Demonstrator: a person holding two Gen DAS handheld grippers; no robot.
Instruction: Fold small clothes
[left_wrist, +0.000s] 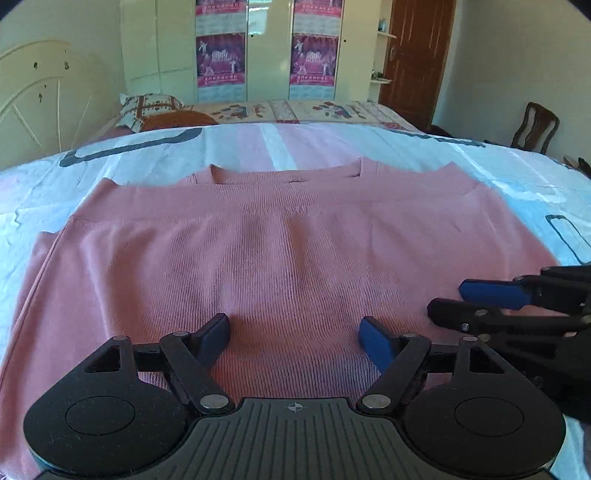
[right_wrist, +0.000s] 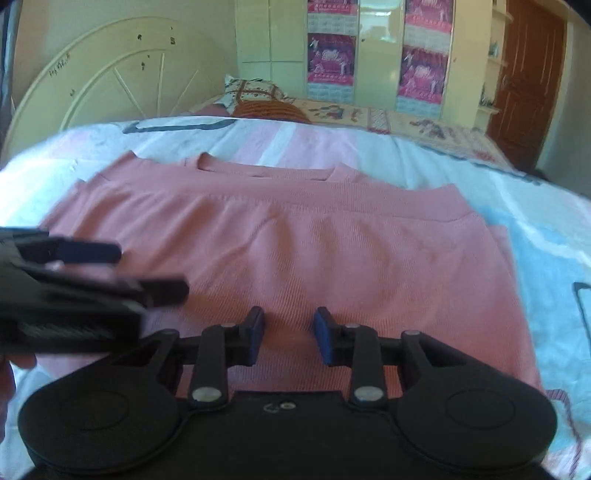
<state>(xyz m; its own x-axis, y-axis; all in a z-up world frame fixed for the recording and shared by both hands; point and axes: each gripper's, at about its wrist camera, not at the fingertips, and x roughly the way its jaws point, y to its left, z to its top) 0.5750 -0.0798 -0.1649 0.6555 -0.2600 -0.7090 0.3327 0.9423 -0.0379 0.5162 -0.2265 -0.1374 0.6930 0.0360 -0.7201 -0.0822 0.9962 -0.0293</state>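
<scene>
Pink knit top on the bed, both grippers over its near hem, nothing gripped.

Pink ribbed top (left_wrist: 288, 251) lies flat on the bed (left_wrist: 44, 192), on a pale blue-and-pink sheet; neckline at the far side, a band of fabric folded across just below it, hem near. Left gripper (left_wrist: 294, 334) low over the near middle of the top, jaws spread wide, blue pads clear, cloth showing between them, nothing held. Right gripper (right_wrist: 289, 330) just to its right, also above the near hem, jaws parted narrower, nothing between them. The two grippers sit close beside each other. Far side: patterned pillow (left_wrist: 147, 107), cream headboard (left_wrist: 33, 92) at left, wardrobe with magenta posters (left_wrist: 221, 59), brown door (left_wrist: 417, 55), wooden chair (left_wrist: 535, 125) at right.
</scene>
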